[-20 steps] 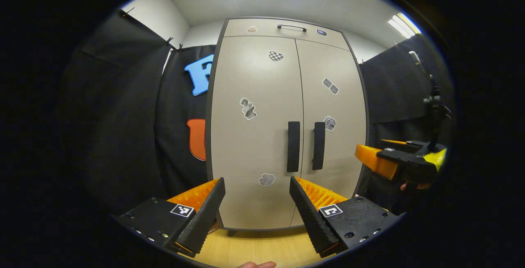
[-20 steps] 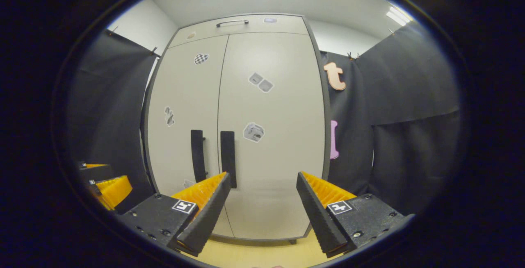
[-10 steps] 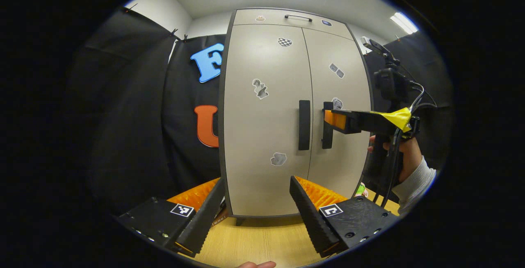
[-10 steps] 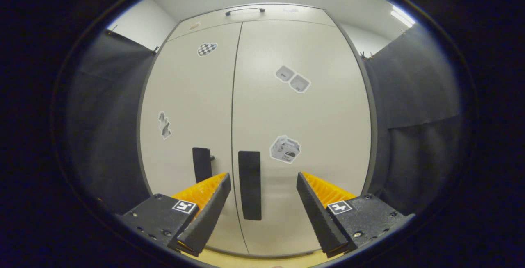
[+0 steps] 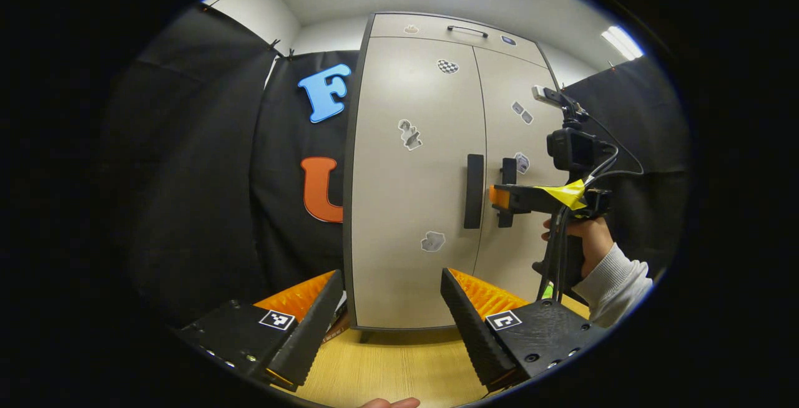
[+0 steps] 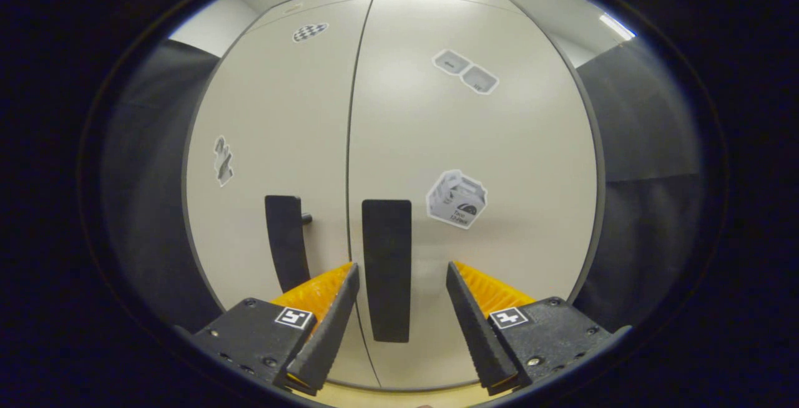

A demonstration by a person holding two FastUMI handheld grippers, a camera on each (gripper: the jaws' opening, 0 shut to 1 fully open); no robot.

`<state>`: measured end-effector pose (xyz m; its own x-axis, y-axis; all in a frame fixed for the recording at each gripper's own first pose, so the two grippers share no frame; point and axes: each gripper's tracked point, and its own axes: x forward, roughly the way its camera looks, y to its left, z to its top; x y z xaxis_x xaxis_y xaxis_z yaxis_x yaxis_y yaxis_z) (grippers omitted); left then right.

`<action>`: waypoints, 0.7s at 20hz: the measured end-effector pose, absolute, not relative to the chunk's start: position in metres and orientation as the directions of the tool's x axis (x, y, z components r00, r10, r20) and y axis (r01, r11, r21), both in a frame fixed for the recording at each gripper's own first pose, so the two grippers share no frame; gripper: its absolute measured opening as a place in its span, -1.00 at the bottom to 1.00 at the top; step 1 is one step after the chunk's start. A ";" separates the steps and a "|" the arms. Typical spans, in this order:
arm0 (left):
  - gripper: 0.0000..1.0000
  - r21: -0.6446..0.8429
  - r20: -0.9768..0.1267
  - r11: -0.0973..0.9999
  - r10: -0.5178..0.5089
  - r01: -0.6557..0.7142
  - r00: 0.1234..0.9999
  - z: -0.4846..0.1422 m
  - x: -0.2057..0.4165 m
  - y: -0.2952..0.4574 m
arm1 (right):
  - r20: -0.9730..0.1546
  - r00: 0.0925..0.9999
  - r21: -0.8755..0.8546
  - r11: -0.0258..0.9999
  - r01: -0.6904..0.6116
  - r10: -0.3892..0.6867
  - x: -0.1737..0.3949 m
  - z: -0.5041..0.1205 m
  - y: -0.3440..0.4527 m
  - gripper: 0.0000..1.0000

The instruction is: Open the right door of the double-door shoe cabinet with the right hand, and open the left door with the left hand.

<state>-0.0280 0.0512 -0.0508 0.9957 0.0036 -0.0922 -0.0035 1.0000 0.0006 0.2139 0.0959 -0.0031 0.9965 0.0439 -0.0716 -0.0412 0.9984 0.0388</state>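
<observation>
The beige shoe cabinet [image 5: 415,258] stands with both doors closed. In the left gripper view its left door handle [image 5: 474,191] and right door handle [image 5: 508,171] are dark vertical bars side by side at the middle seam. My left gripper [image 5: 391,274] is open and well short of the cabinet's lower left door. My right gripper [image 5: 497,197], held by a hand, reaches the right handle. In the right gripper view the right gripper [image 6: 401,266] is open, with the right handle [image 6: 387,239] standing between its fingers and a gap on each side. The left handle [image 6: 286,242] is just to its left.
A top drawer with a thin handle [image 5: 467,29] sits above the doors. Black cloth walls [image 5: 187,177] flank the cabinet on both sides. A light wooden floor [image 5: 387,367] runs under its feet. A hand and grey sleeve [image 5: 615,274] hold the right gripper at the right.
The right gripper has moved in toward the right door, and its fingers now straddle the right handle. The left gripper has drifted slightly left and back, still open.
</observation>
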 end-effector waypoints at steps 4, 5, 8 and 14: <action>0.90 0.004 -0.096 1.000 -0.003 0.003 0.995 -0.053 -0.026 0.053 | -0.065 0.998 0.019 1.000 -0.014 0.015 0.216 -0.003 0.096 0.67; 0.90 0.002 -0.098 1.000 -0.005 0.006 0.995 -0.054 -0.025 0.053 | -0.067 0.998 0.022 1.000 -0.010 0.012 0.217 -0.003 0.096 0.67; 0.90 -0.006 -0.096 1.000 -0.011 0.011 0.995 -0.053 -0.023 0.054 | -0.064 0.998 0.026 1.000 -0.008 0.009 0.216 -0.003 0.096 0.67; 0.90 -0.011 -0.092 1.000 -0.027 0.026 0.995 -0.052 -0.020 0.051 | -0.071 0.997 0.036 0.999 -0.019 0.021 0.215 -0.006 0.100 0.07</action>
